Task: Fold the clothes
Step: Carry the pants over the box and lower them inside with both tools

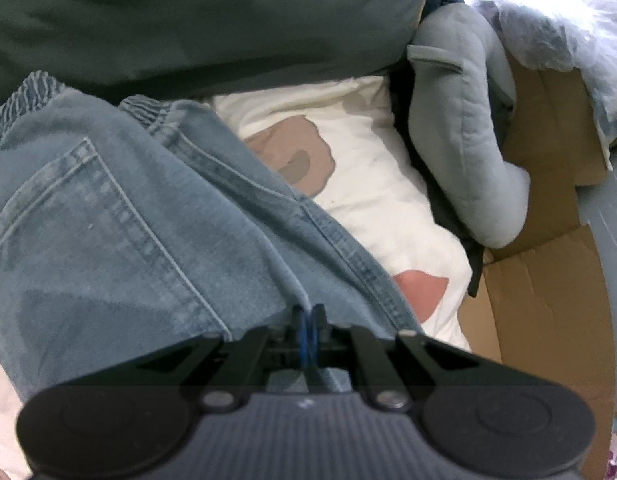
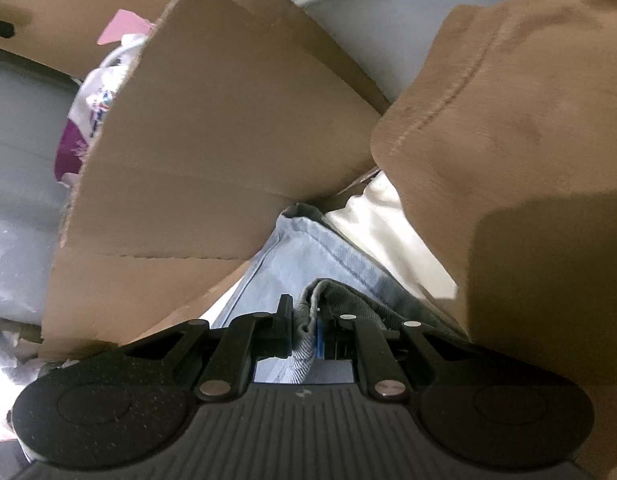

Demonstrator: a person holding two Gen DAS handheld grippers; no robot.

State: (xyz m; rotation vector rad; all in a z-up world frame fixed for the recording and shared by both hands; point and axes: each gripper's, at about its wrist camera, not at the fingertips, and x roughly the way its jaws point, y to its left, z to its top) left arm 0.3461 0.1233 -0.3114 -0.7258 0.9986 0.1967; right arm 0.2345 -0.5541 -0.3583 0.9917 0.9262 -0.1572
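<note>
Blue denim jeans fill the left wrist view, back pocket and elastic waistband upward. My left gripper is shut on a fold of the denim near the side seam. In the right wrist view a pale leg of the jeans runs away from me toward its hem, and my right gripper is shut on a bunched fold of that denim. A white printed cloth lies beneath the jeans.
A dark green cushion lies beyond the waistband. A light grey garment leans on a cardboard box. Cardboard flaps stand close ahead of the right gripper, a brown garment to its right, a cream cloth between.
</note>
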